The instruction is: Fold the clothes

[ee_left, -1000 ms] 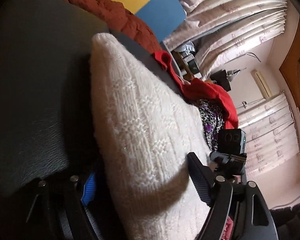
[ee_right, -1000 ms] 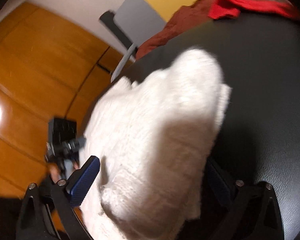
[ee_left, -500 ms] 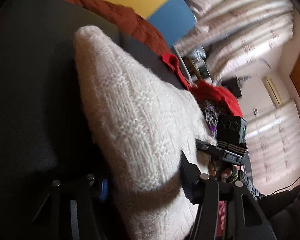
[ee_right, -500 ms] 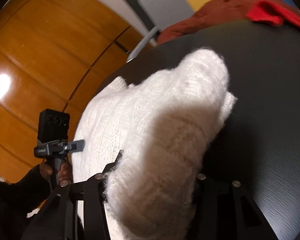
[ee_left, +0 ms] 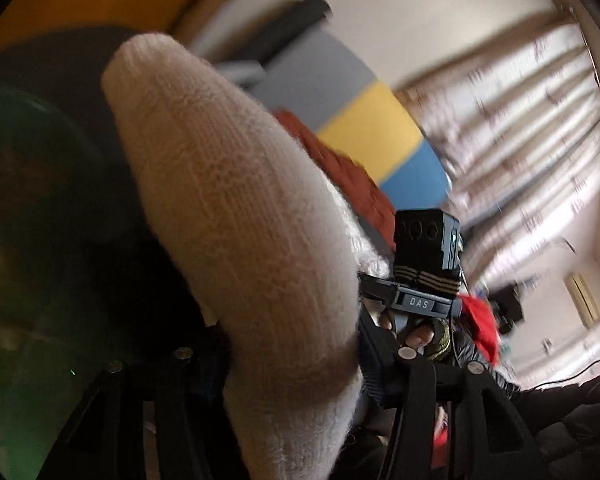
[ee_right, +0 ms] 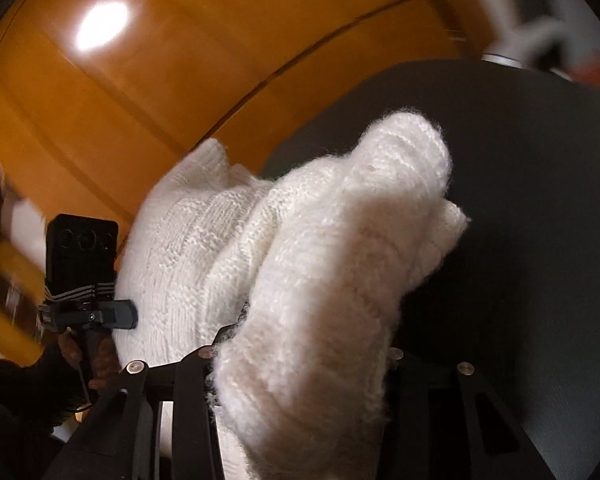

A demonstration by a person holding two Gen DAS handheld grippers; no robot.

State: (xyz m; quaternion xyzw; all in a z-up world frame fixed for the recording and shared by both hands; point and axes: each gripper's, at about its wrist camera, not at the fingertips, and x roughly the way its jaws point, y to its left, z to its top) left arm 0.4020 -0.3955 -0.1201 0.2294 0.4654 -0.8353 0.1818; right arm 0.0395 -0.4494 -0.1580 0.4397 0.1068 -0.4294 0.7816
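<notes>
Dark tabletop [ee_right: 540, 200], orange wood wall behind.
Your left gripper [ee_left: 284, 364] and right gripper [ee_right: 300, 356] each clamp the white knit sweater [ee_right: 340, 248], bunched toward 12 o'clock.

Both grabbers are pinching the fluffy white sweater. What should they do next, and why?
Probably carry the white sweater forward together and lay the held edge down on the dark table. Both the left gripper and right gripper are clamped on bunched knit, lifted off the surface.
</notes>
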